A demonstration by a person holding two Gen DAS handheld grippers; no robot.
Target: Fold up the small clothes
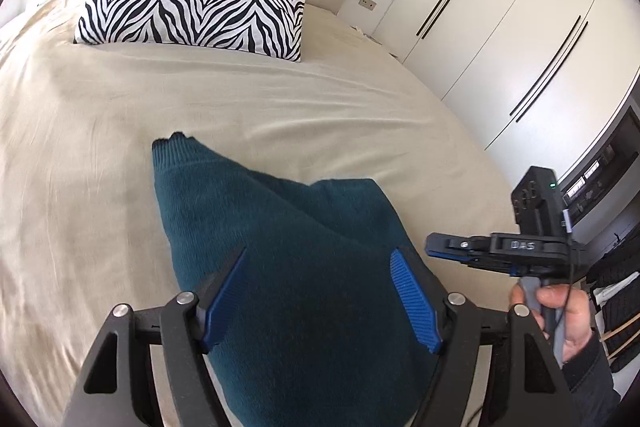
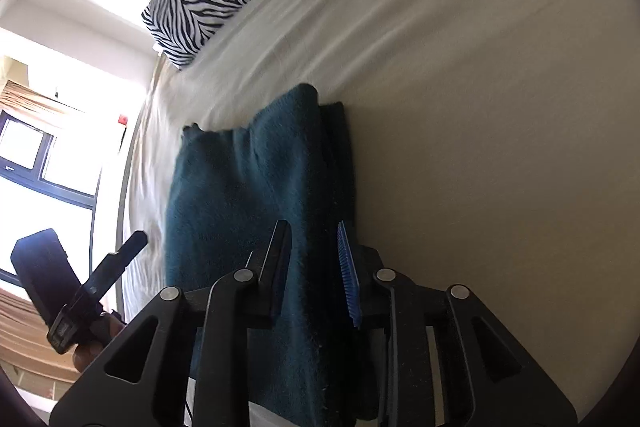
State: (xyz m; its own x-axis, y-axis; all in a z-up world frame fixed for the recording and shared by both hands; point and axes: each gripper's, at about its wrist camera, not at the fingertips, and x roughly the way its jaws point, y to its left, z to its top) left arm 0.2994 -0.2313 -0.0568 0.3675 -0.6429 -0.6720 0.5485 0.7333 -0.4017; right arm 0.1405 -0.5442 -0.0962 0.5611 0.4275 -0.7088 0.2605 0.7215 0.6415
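Lying folded on the beige bed sheet [image 1: 100,131], the dark teal knitted garment [image 1: 280,247] shows 1 ribbed hem corner nearest the zebra-striped pillow [image 1: 192,3]. Over the garment, the left gripper [image 1: 320,295] stands wide, pads clear of the wool. The right gripper [image 2: 316,267] is narrow, gripping nothing, probably just releasing a fold.
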